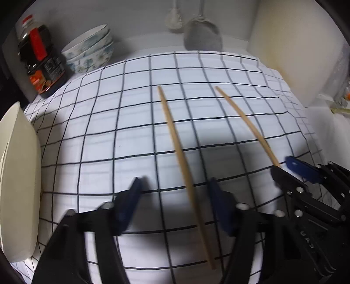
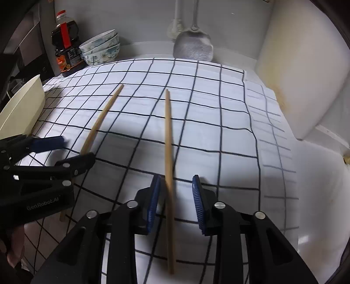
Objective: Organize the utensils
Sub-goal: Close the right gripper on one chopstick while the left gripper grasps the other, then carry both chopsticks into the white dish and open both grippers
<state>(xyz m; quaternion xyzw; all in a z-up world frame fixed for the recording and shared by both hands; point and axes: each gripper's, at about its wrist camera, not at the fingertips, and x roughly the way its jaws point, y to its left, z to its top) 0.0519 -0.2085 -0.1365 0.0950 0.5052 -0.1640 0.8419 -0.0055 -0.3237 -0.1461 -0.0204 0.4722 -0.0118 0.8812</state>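
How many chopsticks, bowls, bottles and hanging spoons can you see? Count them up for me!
Chopsticks: 2, left chopstick and right chopstick
Patterned bowls: 3, stacked
Sauce bottle: 1
Hanging utensils: 2, skimmer and white utensil
Total: 8

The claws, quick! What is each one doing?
Left claw: open, one chopstick lying between its fingers, not pinched.
Right claw: open, the other chopstick between its fingers, a gap on both sides.

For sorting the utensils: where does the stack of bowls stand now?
The stack of bowls stands at the far left behind the checked cloth, beside the dark sauce bottle.
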